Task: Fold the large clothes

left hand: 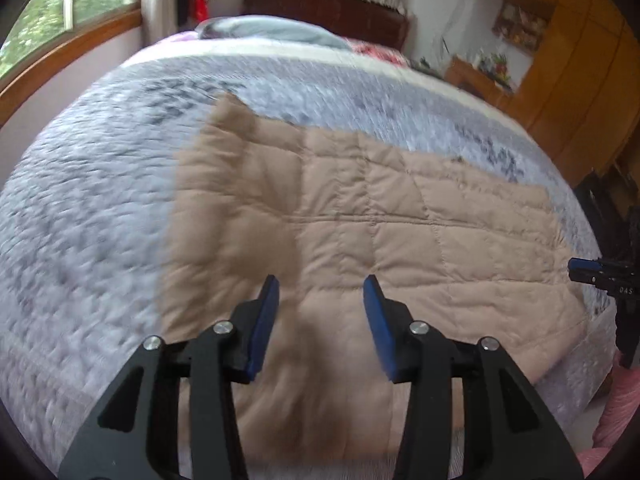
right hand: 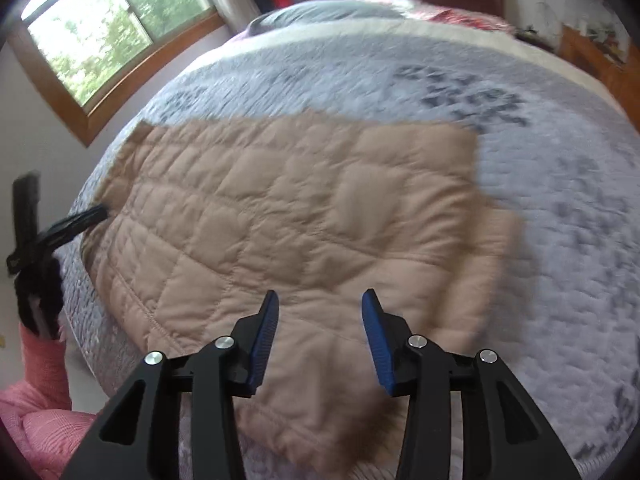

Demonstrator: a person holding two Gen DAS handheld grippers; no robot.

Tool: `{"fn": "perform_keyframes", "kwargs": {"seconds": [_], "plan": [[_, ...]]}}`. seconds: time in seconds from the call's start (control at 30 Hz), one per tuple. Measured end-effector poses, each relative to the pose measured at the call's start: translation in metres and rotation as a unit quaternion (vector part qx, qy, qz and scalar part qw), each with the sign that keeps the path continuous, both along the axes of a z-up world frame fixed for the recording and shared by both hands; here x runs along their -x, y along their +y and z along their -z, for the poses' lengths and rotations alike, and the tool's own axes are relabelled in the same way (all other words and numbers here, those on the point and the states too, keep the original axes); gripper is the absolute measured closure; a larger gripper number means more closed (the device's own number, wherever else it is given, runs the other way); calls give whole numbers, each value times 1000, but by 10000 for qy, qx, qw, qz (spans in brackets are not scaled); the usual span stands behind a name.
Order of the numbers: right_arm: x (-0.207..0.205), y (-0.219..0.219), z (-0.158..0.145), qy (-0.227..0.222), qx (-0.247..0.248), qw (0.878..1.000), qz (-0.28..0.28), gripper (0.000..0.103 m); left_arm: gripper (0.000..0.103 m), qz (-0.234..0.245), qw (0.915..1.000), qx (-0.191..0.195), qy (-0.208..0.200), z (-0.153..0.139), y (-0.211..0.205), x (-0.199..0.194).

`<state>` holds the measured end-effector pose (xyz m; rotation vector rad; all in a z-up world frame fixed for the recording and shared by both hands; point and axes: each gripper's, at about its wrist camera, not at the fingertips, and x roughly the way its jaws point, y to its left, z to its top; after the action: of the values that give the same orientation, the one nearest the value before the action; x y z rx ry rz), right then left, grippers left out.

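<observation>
A tan quilted garment [left hand: 360, 232] lies spread flat on the grey patterned bedspread [left hand: 88, 200]; it also shows in the right wrist view [right hand: 288, 216]. My left gripper [left hand: 322, 284] is open and empty, hovering above the garment's near edge. My right gripper [right hand: 320, 300] is open and empty above the garment's near right part. The right gripper shows at the far right of the left wrist view [left hand: 600, 274]. The left gripper shows at the left edge of the right wrist view [right hand: 80, 220], beside the garment's left edge.
The bed [right hand: 560, 160] fills both views, with pillows and a dark headboard [left hand: 320, 8] at the far end. A window [right hand: 100, 28] is on the left wall. A wooden cabinet [left hand: 580, 60] stands to the right. The person's pink sleeve [right hand: 36, 392] is low left.
</observation>
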<state>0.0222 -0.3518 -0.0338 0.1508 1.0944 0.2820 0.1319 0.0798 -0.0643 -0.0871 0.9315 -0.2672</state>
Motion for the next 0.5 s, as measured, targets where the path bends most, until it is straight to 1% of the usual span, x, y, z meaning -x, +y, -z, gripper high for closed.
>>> {"fn": "perform_keyframes", "kwargs": {"seconds": [0.03,0.1,0.2,0.23,0.27,0.33,0.4,0.5], "plan": [[3,-11,-4,36,-39,9999,140,59,54,-138,9999,50,-41,-5,8,9],[4,-26,-5,151,-66,9994,319,59,53,-559,9983,134,-33,-10,29,28],[4,-42,1,317,4,9980,548,59,52,-1114,9934,266,55,-5,55,52],[3,-46,5,391,-76,9975,587,59,52,-1273,9912,348,94,-3,61,58],[1,-50,9,490,-183,9968,602,59,52,-1453,9879,527,153,1,70,68],[-2,-55,17,659,-313,9949,689,58,51,-1608,9838,762,233,7,79,75],[-6,-56,22,805,-424,9933,715,52,47,-1742,9785,1062,297,15,83,84],[-13,-54,25,902,-457,9925,690,50,44,-1704,9748,1401,333,24,82,86]]}}
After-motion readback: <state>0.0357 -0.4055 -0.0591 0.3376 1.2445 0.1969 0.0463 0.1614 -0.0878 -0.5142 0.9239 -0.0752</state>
